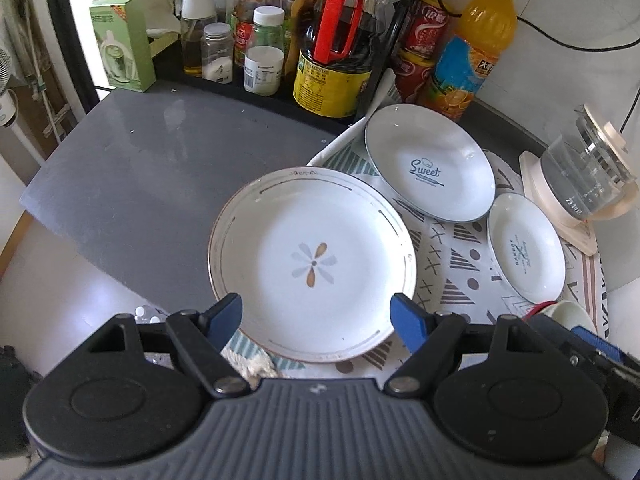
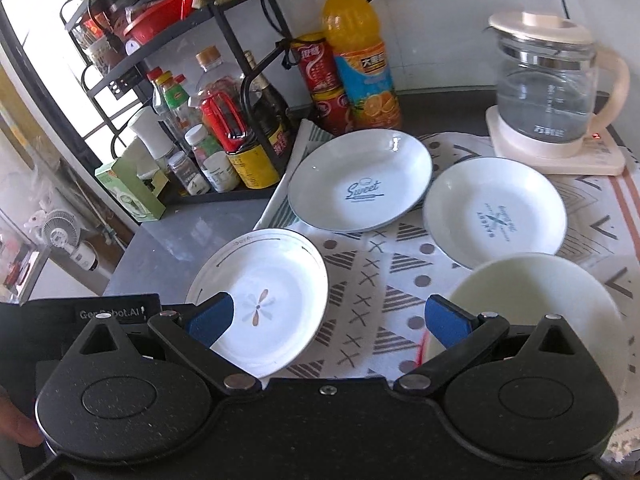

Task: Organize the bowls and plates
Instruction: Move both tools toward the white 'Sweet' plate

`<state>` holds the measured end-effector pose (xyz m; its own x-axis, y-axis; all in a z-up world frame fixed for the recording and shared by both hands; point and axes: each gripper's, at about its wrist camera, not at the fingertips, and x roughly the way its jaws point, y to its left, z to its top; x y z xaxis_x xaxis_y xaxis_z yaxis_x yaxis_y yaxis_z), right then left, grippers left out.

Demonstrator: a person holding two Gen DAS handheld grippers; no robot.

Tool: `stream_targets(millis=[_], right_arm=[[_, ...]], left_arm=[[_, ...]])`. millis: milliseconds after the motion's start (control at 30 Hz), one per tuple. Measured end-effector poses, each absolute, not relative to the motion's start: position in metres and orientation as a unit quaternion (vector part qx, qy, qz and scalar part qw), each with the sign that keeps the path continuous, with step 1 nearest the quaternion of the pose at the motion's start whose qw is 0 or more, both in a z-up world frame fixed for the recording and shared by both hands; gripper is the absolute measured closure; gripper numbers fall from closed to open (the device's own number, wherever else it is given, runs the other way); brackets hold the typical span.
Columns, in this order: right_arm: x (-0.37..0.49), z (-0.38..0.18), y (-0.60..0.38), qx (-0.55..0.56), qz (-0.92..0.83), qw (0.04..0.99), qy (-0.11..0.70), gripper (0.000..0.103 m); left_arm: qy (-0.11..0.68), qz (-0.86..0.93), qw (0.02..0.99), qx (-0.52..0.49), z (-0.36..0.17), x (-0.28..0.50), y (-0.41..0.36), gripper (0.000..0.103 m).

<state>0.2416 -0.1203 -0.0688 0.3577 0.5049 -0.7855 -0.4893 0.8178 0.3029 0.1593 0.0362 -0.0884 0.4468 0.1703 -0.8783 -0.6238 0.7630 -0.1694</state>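
A white flower-print plate (image 1: 312, 264) lies at the left edge of the patterned cloth; it also shows in the right wrist view (image 2: 264, 300). My left gripper (image 1: 318, 318) is open, hovering over its near rim. A "Sweet" plate (image 1: 430, 164) (image 2: 360, 180) lies behind, and a "Bakery" plate (image 1: 526, 248) (image 2: 496, 212) to the right. A cream bowl (image 2: 540, 300) sits at the near right; its rim peeks into the left wrist view (image 1: 572, 314). My right gripper (image 2: 326, 322) is open above the cloth, between the flower plate and the bowl.
A patterned cloth (image 2: 372, 280) covers the right part of the grey counter (image 1: 152, 168). A black rack with condiment bottles (image 1: 332, 52), red cans (image 2: 320, 76) and an orange juice bottle (image 2: 364, 56) stand at the back. A glass kettle (image 2: 548, 88) sits on its base at the back right.
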Motion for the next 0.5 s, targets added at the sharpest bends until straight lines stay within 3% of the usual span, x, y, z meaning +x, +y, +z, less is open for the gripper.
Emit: stream_targets(millis=[500], right_arm=[[0.277,-0.094,-0.079,0.028,0.209,0.851,0.481,0.0]], left_arm=[[0.491,0.175,0.822,-0.232,-0.117,0.21,0.092,0.024]])
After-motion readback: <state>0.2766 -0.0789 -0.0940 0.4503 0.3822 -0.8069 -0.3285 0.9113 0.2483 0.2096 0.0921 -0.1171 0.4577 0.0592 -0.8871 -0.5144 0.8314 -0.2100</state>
